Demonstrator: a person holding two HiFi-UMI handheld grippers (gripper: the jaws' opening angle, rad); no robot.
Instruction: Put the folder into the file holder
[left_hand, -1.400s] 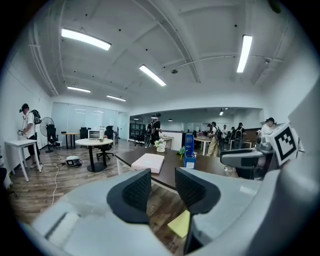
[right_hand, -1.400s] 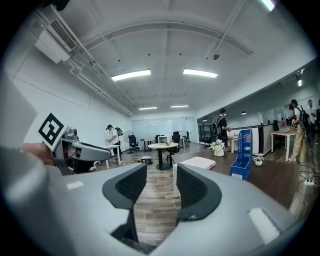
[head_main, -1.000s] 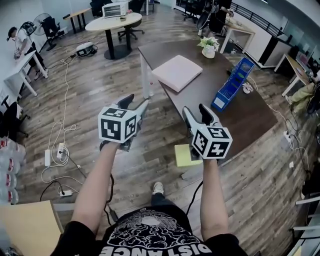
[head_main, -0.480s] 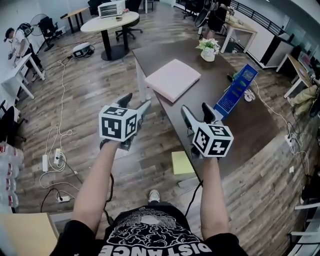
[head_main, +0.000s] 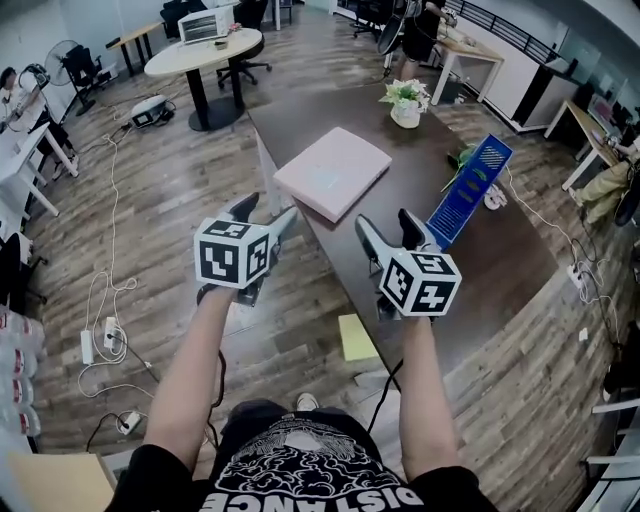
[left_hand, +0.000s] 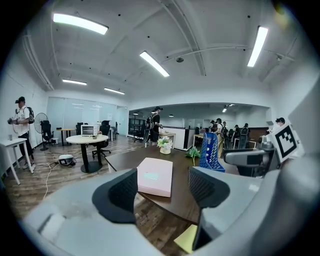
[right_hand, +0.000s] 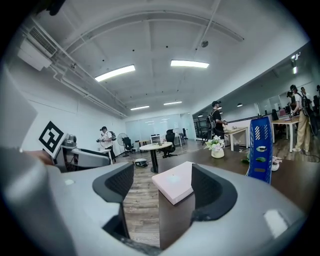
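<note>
A pink folder (head_main: 333, 172) lies flat at the near left corner of the dark brown table (head_main: 500, 250). A blue file holder (head_main: 470, 190) stands on the table to its right. My left gripper (head_main: 265, 212) hovers over the floor just short of the table edge, its jaws opening with nothing between them. My right gripper (head_main: 385, 225) is over the table's near edge, jaws also opening and empty. The left gripper view shows the folder (left_hand: 155, 176) ahead between the jaws and the holder (left_hand: 210, 152) behind. In the right gripper view the folder (right_hand: 176, 182) is ahead and the holder (right_hand: 260, 147) stands at right.
A potted plant (head_main: 405, 100) stands at the table's far side. A yellow pad (head_main: 355, 337) lies on the floor beneath the table edge. A round white table (head_main: 205, 50) and chairs stand farther back, cables trail across the floor at left, and people stand around the room.
Both grippers and the view have come closer to the table and the folder. The jaws of both grippers stand wider apart than before.
</note>
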